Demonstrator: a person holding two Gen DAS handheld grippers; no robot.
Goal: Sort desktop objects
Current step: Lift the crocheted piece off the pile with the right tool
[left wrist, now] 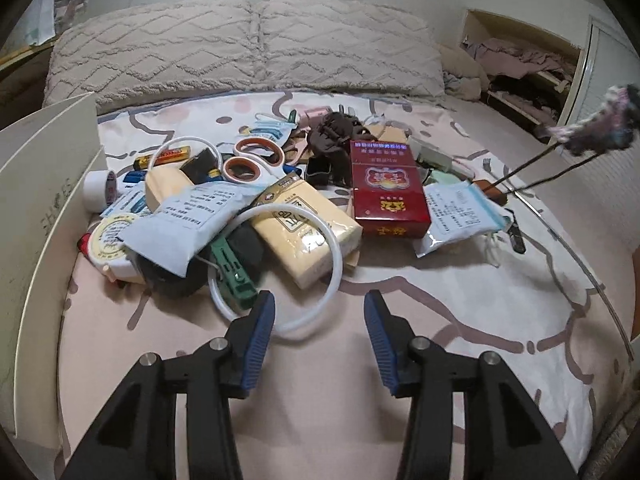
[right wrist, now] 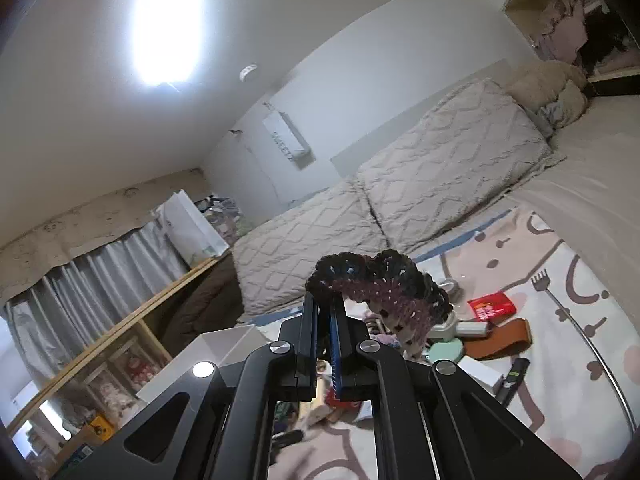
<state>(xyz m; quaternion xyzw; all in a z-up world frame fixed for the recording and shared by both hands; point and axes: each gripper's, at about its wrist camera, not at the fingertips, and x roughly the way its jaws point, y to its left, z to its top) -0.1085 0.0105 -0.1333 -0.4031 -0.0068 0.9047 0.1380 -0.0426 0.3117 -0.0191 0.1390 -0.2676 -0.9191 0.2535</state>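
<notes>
Clutter heaped mid-bed, with bare sheet all round it.

The patterned sheet [left wrist: 460, 320] lies open in front of the heap and to its right; 2 quilted pillows [left wrist: 248, 44] close off the far edge, a white board [left wrist: 48, 208] the left. Beside the red box [left wrist: 386, 190], which sits in the heap, I count 2 yellow tissue packs [left wrist: 308, 228], 2 white rings [left wrist: 280, 264] and 1 pair of scissors [left wrist: 256, 160]. The left gripper [left wrist: 320, 312] stands part open and empty above the nearer ring's edge. The right gripper [right wrist: 326, 316] is clamped on a dark crocheted piece [right wrist: 384, 284], held high, right of the box.
</notes>
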